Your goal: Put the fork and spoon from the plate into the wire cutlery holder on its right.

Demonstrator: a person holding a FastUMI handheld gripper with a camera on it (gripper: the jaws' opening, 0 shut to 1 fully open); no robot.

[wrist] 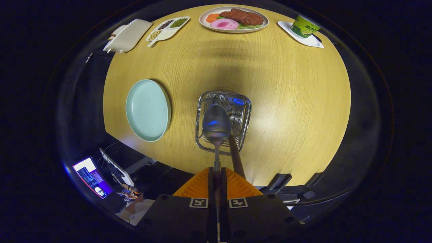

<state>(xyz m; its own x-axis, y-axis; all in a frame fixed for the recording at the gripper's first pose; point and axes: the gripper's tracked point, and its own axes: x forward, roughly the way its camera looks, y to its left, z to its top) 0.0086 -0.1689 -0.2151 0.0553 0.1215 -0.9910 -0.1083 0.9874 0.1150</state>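
So the gripper has its two fingers clamped together on the thin handle of the spoon, whose bowl sits just ahead of them, hanging over the wire cutlery holder in the middle of the frame. There's a brown handle leaning out of the holder right beside the spoon; fork tines seem to show through the mesh at the holder's far end, but they're blurry and half hidden behind the spoon bowl, so I can't say for sure. The pale green plate sits left of the holder on the wooden table, with nothing on it. Along the top of the frame: a white lidded dish at upper left, a divided tray of beans next to it, a plate of meat and sliced vegetables at top centre, and a green cup on a white saucer at upper right. The cup has writing on it but it's too small and warped to read. Lower left, below the table's edge, a lit screen glows.
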